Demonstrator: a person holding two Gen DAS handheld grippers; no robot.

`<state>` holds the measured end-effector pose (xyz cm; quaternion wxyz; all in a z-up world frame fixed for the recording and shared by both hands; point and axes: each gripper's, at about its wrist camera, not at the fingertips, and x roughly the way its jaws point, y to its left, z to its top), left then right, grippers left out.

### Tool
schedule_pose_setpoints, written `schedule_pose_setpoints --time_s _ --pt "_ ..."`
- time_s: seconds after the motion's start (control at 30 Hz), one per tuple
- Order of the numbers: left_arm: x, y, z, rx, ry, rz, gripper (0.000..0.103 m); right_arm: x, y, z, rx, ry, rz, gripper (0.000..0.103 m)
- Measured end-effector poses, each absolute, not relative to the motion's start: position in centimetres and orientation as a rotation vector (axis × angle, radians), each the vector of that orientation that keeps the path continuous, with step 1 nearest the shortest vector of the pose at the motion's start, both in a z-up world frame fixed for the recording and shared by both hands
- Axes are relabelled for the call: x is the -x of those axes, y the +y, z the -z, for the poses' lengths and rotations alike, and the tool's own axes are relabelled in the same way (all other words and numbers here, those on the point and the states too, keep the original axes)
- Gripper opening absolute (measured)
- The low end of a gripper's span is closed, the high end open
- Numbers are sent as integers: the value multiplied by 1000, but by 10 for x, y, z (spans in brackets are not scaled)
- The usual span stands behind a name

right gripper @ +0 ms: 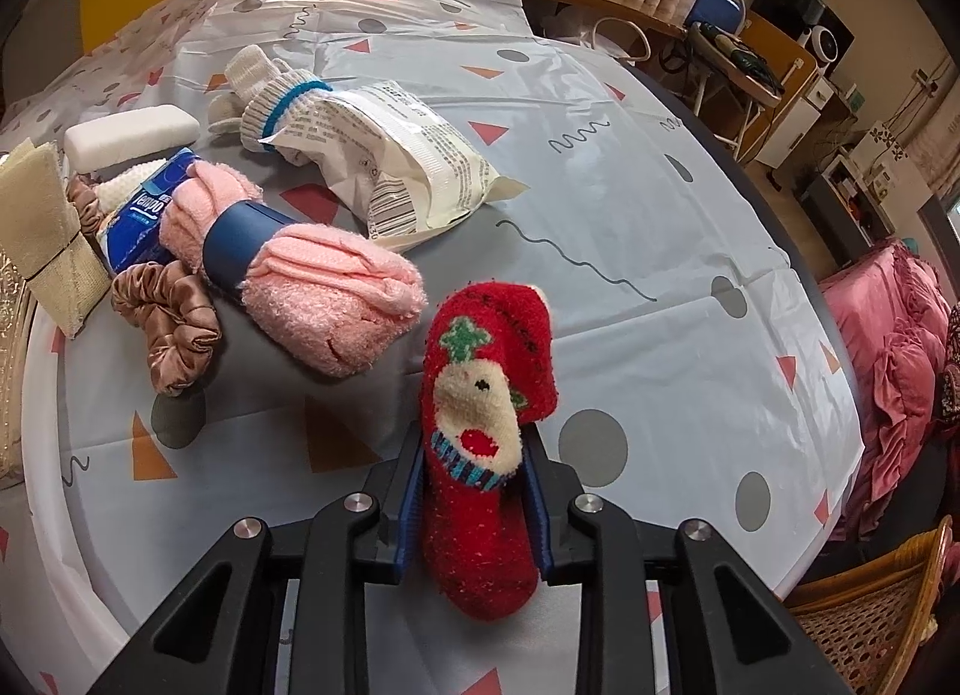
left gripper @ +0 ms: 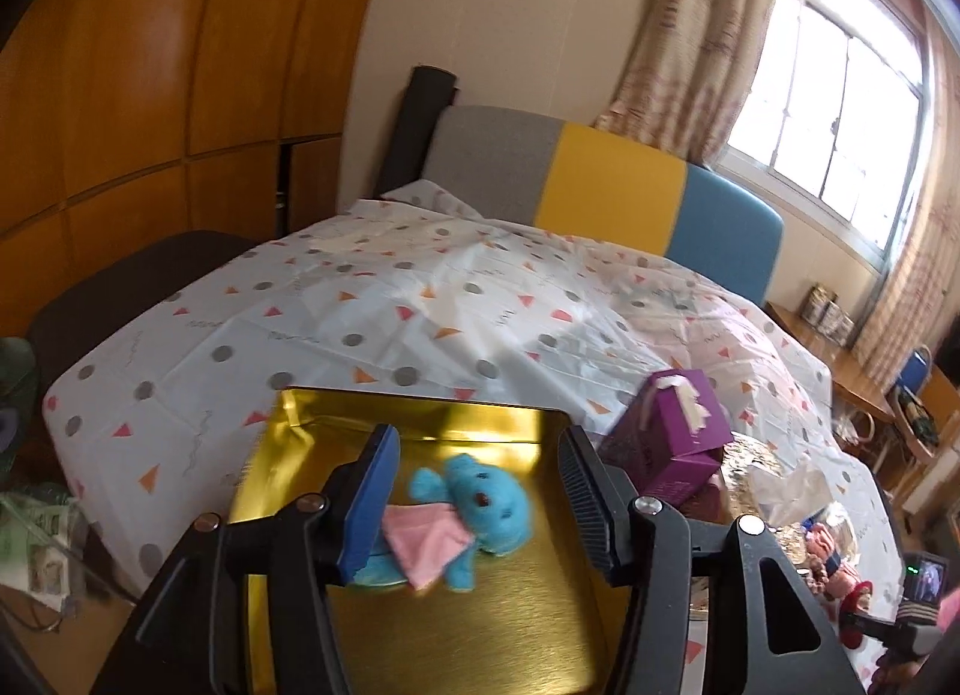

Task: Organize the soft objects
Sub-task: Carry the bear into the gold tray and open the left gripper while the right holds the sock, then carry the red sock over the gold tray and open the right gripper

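Note:
A blue plush toy (left gripper: 480,506) with a pink scarf lies in a shiny gold tin tray (left gripper: 420,419). My left gripper (left gripper: 479,434) hangs over it, open, its pads apart on either side of the toy; the left finger (left gripper: 372,491) hides the toy's lower part. In the right wrist view my right gripper (right gripper: 473,455) is shut on a red fluffy Christmas sock (right gripper: 480,545), which stands up between the pads above the patterned tablecloth (right gripper: 660,335).
A pink fluffy sock roll (right gripper: 312,287), a brown satin scrunchie (right gripper: 174,323), a blue tissue pack (right gripper: 141,209), a white packet (right gripper: 396,167) and a grey-white sock (right gripper: 276,95) lie at the left. A purple tissue box (left gripper: 672,437) stands beside the tray.

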<state>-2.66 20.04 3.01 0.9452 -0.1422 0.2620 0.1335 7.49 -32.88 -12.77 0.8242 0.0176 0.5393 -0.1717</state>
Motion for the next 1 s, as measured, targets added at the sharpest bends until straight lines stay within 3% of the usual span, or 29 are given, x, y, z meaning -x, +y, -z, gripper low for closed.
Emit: schedule_pose_setpoints --time_s 0.13,0.53,1.0 --pt "45 219 -29 285 524 -339 57 -75 -322 122 -39 1118 332 21" --pt "91 276 -4 322 571 -515 59 -89 -288 60 -16 904 212 18" --pt "102 284 0 327 564 -539 62 -85 -103 -35 202 649 -313 18"
